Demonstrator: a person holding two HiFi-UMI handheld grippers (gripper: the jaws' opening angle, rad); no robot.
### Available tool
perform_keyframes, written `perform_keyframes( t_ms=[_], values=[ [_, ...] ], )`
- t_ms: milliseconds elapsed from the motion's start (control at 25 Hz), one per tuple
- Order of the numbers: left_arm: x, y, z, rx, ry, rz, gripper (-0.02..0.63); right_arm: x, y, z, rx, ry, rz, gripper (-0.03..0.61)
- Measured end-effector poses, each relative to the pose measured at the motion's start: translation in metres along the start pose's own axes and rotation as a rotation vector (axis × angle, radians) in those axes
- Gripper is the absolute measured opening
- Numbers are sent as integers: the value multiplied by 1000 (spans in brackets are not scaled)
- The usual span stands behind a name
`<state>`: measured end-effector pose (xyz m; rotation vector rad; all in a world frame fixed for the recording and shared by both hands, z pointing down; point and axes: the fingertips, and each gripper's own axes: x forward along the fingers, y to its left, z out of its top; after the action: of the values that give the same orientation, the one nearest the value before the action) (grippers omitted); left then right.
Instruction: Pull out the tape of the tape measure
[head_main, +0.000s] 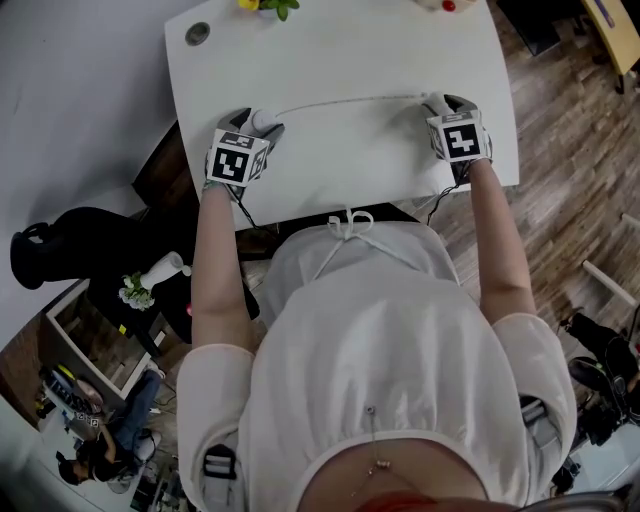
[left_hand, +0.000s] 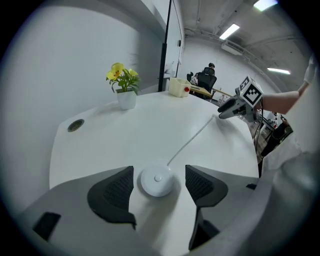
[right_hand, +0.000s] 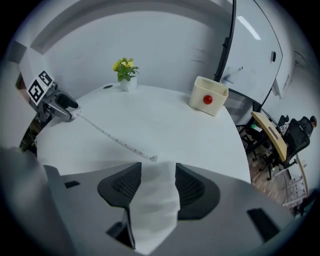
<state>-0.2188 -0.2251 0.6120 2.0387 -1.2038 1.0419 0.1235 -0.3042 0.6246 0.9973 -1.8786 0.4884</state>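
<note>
Lying on the white surface (head_main: 350, 60): round tape measure (left_hand: 157, 181), between left tongs (left_hand: 159, 175) | left tongs: wide, pads clear of its case | tape (right_hand: 115, 136): drawn out across surface | right tongs (right_hand: 157, 170): apart, empty, tape's end just ahead

White tape measure (left_hand: 157, 180), white table (head_main: 350, 60), yellow flowers (right_hand: 125, 65).

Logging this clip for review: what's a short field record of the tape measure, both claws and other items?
tape measure case: round, white, inside left claw, not gripped
tape: drawn out across table, tip lying free
left claw: open
right claw: open, empty
others: potted yellow flower; white box with red button
</note>
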Motion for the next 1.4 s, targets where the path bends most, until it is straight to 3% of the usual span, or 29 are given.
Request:
perform_keyframes(
  t_ms=[280,680,880,1040,1160,1400],
  values=[
    [-37,-12,28,23,-126,86,324,-34,11,20,-19,-144,6,236],
    [-139,-31,93,8,-495,216,317,-115,35,79,-22,-462,63,177],
    [-193,-44,116,2,-705,262,209,-162,55,106,-91,-645,41,91],
    [-219,-58,124,3,-817,285,103,-190,61,115,-117,-761,21,32],
    [-229,-68,125,11,-864,274,41,-205,65,119,-119,-825,29,3],
    [-238,-79,124,53,-877,259,20,-219,74,121,-118,-874,78,3]
  ],
)
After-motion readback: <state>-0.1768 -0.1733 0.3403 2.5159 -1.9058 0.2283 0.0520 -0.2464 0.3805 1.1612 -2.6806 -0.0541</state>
